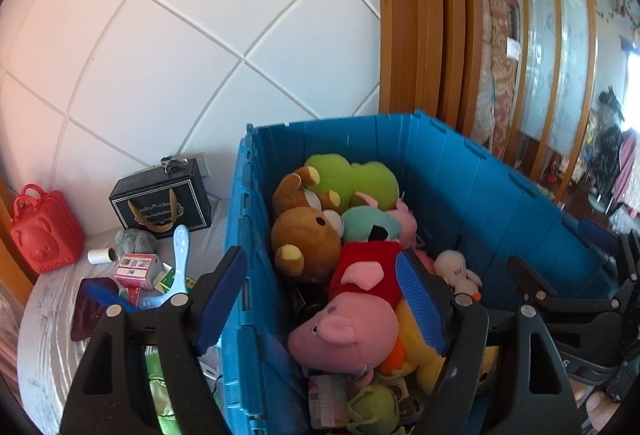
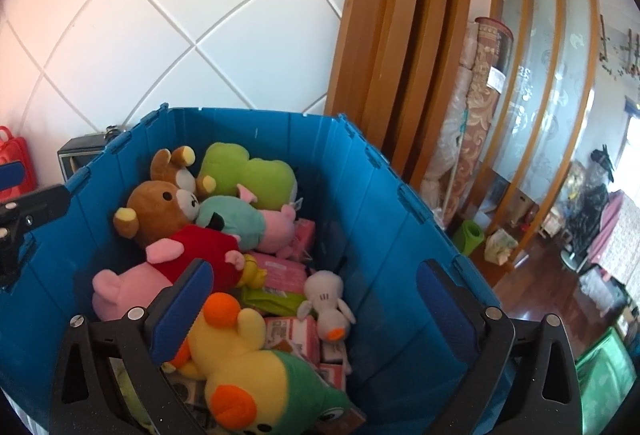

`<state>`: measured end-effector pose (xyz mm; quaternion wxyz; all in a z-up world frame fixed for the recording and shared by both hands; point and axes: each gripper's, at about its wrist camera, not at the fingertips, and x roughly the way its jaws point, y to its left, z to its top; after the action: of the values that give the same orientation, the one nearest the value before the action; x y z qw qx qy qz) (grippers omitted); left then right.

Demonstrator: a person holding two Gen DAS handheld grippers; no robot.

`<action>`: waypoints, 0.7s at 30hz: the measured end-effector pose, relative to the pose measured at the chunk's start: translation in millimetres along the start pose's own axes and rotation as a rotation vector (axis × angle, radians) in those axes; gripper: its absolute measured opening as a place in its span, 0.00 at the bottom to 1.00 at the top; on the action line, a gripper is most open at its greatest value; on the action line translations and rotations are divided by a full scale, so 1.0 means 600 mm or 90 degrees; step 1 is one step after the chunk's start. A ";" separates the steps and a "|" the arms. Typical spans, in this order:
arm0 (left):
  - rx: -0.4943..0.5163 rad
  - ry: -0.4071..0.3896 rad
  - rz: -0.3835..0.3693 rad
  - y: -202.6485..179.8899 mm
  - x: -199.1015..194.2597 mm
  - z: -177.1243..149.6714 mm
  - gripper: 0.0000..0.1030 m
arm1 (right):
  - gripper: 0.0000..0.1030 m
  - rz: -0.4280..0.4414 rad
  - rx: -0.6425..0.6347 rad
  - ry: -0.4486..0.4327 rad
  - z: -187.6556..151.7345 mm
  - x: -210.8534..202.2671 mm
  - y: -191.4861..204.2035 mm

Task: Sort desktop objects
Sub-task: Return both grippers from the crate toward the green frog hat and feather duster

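Observation:
A blue plastic crate point(image 2: 384, 195) holds a heap of plush toys. Among them are a pink pig in a red dress point(image 1: 360, 299), a brown bear point(image 1: 308, 239), a green frog point(image 2: 248, 175) and a yellow and green bird point(image 2: 248, 367). My right gripper point(image 2: 312, 307) stands wide open above the crate's inside. A small white duck plush point(image 2: 328, 299) lies below its jaws, touched by neither pad. My left gripper point(image 1: 320, 299) is open too and straddles the crate's left wall point(image 1: 240, 235), with one finger outside and one over the toys. Neither holds anything.
Left of the crate the desk point(image 1: 44, 335) carries a red bear-faced case point(image 1: 44, 231), a black gift box point(image 1: 164, 199), a grey plush point(image 1: 134, 241), a white roll point(image 1: 100, 256), a pink carton point(image 1: 138, 269) and a light blue plastic piece point(image 1: 178, 263). A wooden door frame point(image 2: 384, 47) stands behind the crate.

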<state>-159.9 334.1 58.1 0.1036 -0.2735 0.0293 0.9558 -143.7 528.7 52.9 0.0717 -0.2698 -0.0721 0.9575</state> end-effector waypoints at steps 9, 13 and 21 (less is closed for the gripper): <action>-0.018 -0.013 0.024 0.065 -0.039 -0.014 0.74 | 1.00 0.029 -0.016 -0.039 0.013 -0.043 0.048; -0.040 -0.001 0.032 0.107 -0.049 -0.027 0.74 | 1.00 0.050 -0.022 -0.048 0.017 -0.056 0.079; -0.077 -0.023 0.081 0.210 -0.093 -0.061 0.74 | 1.00 0.117 -0.039 -0.073 0.025 -0.089 0.169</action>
<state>-121.7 196.5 56.8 0.0268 -0.2596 -0.0128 0.9653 -116.5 418.5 74.4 -0.0292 -0.2219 -0.0800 0.9714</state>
